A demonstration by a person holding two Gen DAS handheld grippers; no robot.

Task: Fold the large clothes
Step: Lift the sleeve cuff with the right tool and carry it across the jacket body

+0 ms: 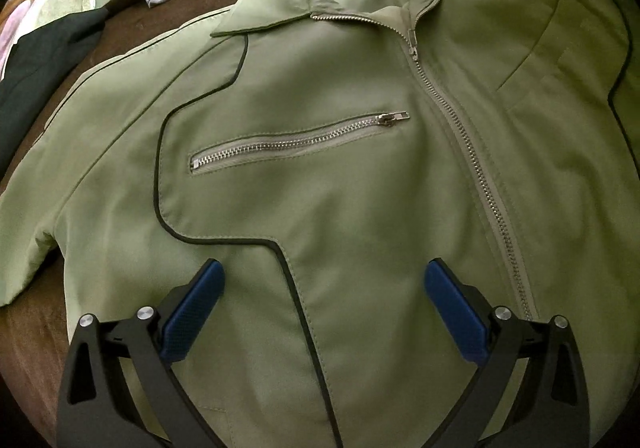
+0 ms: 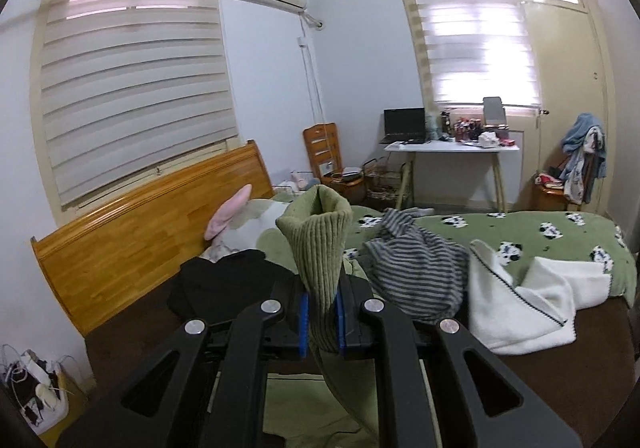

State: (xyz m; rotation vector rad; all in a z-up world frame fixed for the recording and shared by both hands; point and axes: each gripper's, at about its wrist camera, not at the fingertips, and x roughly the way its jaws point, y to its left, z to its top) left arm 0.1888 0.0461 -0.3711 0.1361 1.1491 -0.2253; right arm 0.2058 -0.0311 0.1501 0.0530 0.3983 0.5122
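Observation:
An olive green jacket (image 1: 340,176) with black piping and a closed front zipper lies flat, front up, on the brown bed cover (image 1: 28,344). My left gripper (image 1: 322,280) is open and empty, hovering just above the jacket's lower front, left of the zipper. My right gripper (image 2: 322,322) is shut on the jacket's ribbed green sleeve cuff (image 2: 320,244), which stands upright between the blue pads (image 2: 303,322) and is raised above the bed.
A striped grey garment (image 2: 416,268), a white blanket (image 2: 520,308) and a black garment (image 2: 224,280) lie on the bed beyond the jacket. A wooden headboard (image 2: 152,236) stands at left. A green patterned blanket (image 2: 520,232) covers the far side.

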